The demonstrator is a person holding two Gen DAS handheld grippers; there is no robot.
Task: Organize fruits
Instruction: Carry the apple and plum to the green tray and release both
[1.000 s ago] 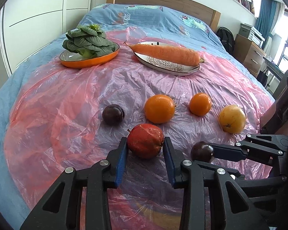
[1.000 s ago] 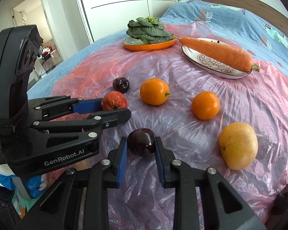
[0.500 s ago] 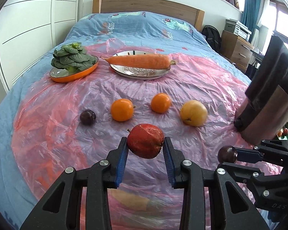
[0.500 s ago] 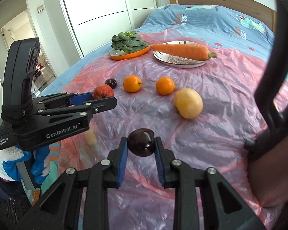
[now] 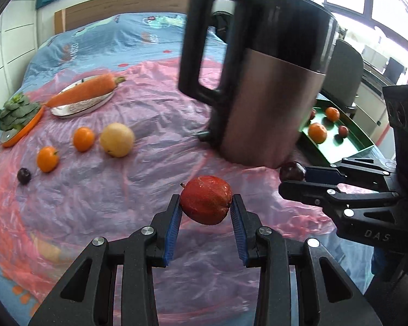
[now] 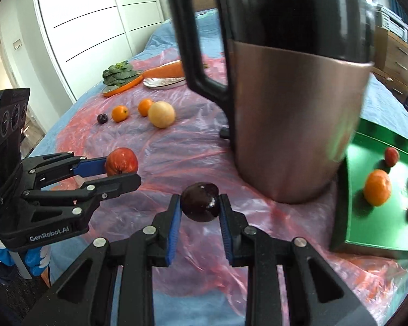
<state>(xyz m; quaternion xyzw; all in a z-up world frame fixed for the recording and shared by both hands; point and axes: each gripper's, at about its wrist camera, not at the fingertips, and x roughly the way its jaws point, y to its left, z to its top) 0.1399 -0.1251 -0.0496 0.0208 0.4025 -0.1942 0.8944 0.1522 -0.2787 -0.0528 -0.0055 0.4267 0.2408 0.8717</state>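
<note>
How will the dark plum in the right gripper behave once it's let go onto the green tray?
The dark plum looks round and glossy, so it will probably roll on the green tray. Its firm look suggests it should hold shape between the right gripper pads.

The kettle (image 6: 285,87) hides part of the green tray (image 6: 367,233); its top is cut off.

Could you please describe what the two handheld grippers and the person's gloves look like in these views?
Both the left gripper and the right gripper are matte black plastic linkages with silver rivets and blue ribbed pads. The left body reads "GenRobot.AI" in white, the right "DAS". A blue and white glove shows under the left gripper. No cables are visible.
</note>
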